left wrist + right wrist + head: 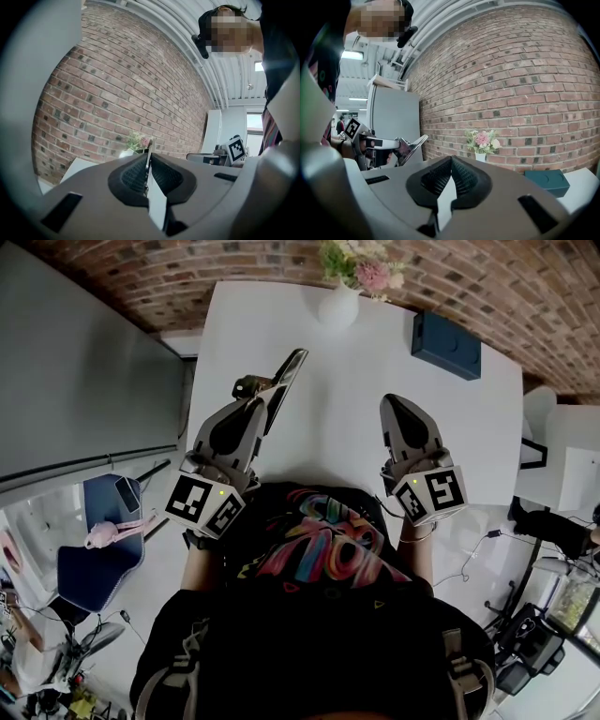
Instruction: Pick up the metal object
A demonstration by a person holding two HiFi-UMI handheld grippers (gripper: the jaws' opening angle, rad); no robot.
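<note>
In the head view my left gripper (265,401) is raised over the white table (469,418) and shut on the metal object (287,379). It is a thin, shiny flat piece that sticks forward and up out of the jaws. In the left gripper view the metal object (148,165) shows edge-on, pinched between the black ribbed pads (133,176). My right gripper (395,402) is beside it on the right, shut and with nothing in it. In the right gripper view its jaws (451,159) meet at the tip, and the metal object (412,146) shows at the left.
A white vase with pink flowers (339,304) stands at the table's far edge by the brick wall, with a dark teal box (446,345) to its right. A tall grey cabinet (84,362) is on the left. A blue chair (94,549) is lower left.
</note>
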